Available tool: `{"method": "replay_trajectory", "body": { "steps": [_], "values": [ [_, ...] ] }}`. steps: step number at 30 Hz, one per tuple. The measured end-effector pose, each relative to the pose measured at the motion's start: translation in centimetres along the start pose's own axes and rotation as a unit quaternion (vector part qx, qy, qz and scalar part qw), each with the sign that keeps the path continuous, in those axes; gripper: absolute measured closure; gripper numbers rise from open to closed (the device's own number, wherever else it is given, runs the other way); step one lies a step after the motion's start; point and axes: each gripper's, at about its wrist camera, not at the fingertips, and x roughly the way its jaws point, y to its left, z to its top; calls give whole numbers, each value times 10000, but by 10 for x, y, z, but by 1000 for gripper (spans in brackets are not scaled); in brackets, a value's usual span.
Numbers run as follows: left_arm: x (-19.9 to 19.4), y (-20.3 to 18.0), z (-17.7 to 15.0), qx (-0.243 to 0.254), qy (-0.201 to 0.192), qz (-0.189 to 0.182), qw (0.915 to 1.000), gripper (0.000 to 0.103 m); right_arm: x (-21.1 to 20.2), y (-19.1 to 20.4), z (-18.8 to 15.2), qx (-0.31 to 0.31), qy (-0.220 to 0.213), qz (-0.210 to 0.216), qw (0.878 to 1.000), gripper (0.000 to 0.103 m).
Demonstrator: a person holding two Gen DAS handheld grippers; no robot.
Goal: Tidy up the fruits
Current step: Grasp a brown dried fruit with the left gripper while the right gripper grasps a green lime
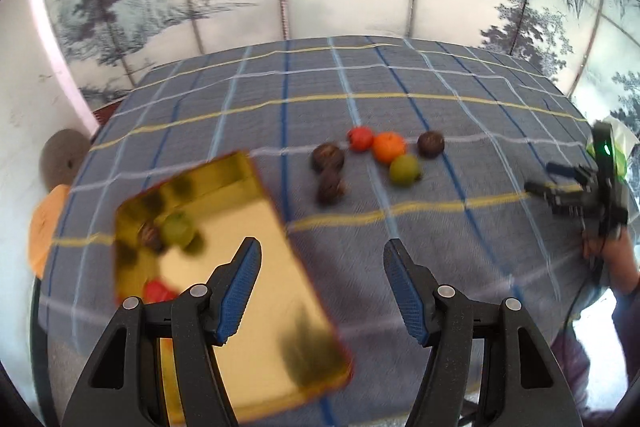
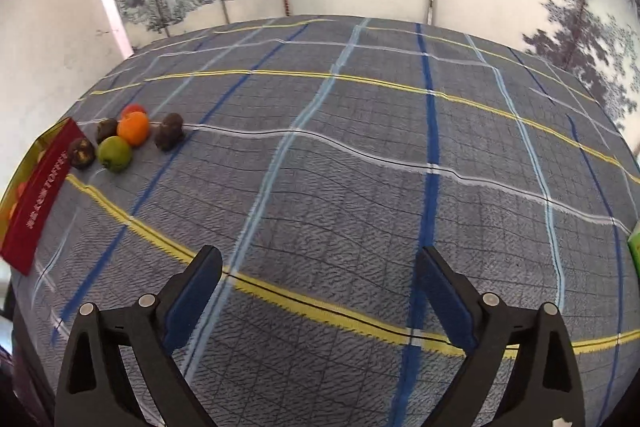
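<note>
In the left wrist view, a gold box [image 1: 248, 279] fills the lower left of the frame, its mirror floor showing a green fruit [image 1: 177, 227] with a dark one beside it and a red one nearer the bottom edge, though blur and reflections make the count unsure. The left gripper [image 1: 322, 267] hangs over the box's right edge with jaws apart and nothing between them. Right of it, at mid-frame on the checked cloth [image 1: 460, 99], six loose fruits cluster: two dark nuts [image 1: 328, 158], a red fruit [image 1: 361, 138], an orange [image 1: 389, 147], a lime [image 1: 405, 169] and a third dark one [image 1: 431, 143]. At the far right edge the right gripper shows only side-on and small. In the right wrist view the same box sits at the far left as a red side wall [image 2: 38, 203], the cluster just beside it in the upper left, and the right gripper [image 2: 320, 279] at bottom centre gapes wide over bare cloth, holding nothing. The fruits touch one another, so jaws closing on the lime or orange could nudge a neighbour and set it rolling across the cloth; the box's shiny floor may also let a dropped fruit skid.
</note>
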Motion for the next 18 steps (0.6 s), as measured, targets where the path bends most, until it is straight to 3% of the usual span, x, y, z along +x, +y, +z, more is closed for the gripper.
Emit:
{"method": "replay_trajectory", "body": {
  "steps": [6,12,13,14,16,18],
  "values": [
    [66,-15,40,262,418,54,9988,39,-6,2,-3,-37,-143,197,9997,3],
    [129,-18,47,521,1047,416,9923,40,-7,-7,-3,222,-221,441,9985,3],
    [138,-16,47,468,1164,433,9912,42,-7,-7,-3,230,-217,463,9984,2],
    [144,-13,46,399,1257,416,9904,56,-7,-7,-3,228,-208,480,9984,2],
    [149,-9,46,211,1273,284,9912,72,-6,-6,-2,208,-189,509,9983,3],
    [150,-8,46,99,1299,347,9909,72,-5,-6,-2,190,-164,530,9983,2]
  ]
}}
